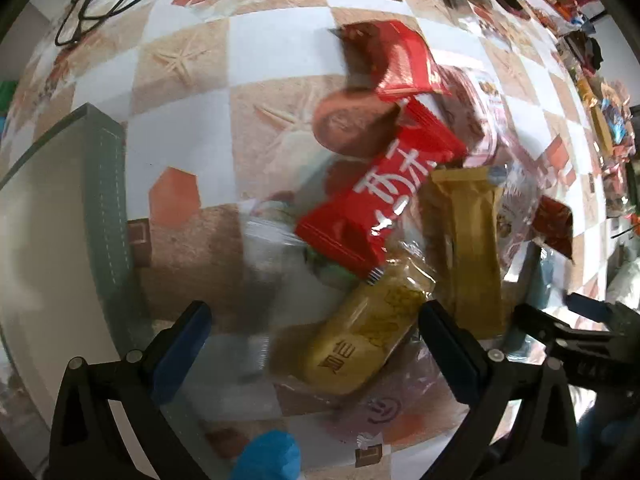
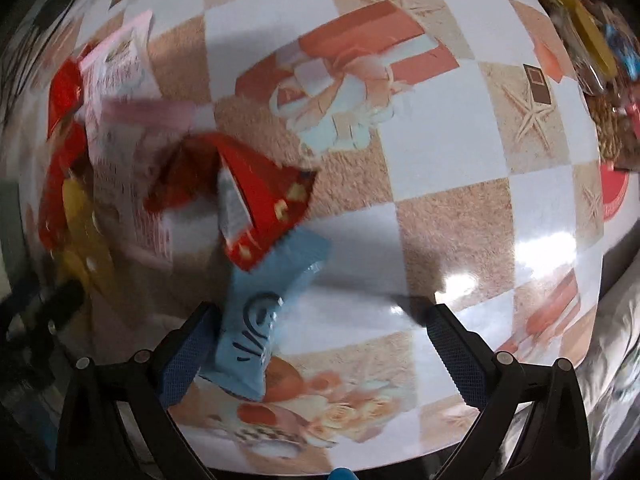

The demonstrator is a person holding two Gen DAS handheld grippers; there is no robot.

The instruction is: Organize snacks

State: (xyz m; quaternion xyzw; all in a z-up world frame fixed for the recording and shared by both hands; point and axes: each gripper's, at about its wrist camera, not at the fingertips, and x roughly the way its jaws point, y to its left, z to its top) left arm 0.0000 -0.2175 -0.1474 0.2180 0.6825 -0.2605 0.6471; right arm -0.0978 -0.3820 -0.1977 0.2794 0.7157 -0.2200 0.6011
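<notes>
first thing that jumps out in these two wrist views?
The heap of snack packs in the middle of the left wrist view: a red packet with white lettering lies across a yellow wrapped cake, just ahead of the open left gripper. In the right wrist view, a light blue packet lies against the inner left finger of the open right gripper, on the checkered tablecloth.

My left gripper [image 1: 316, 332] hangs with jaws spread wide over a blurred snack heap, a yellow packet [image 1: 360, 344] between them, a red wrapper [image 1: 384, 204] beyond, a grey-green box [image 1: 108, 200] to the left.
</notes>
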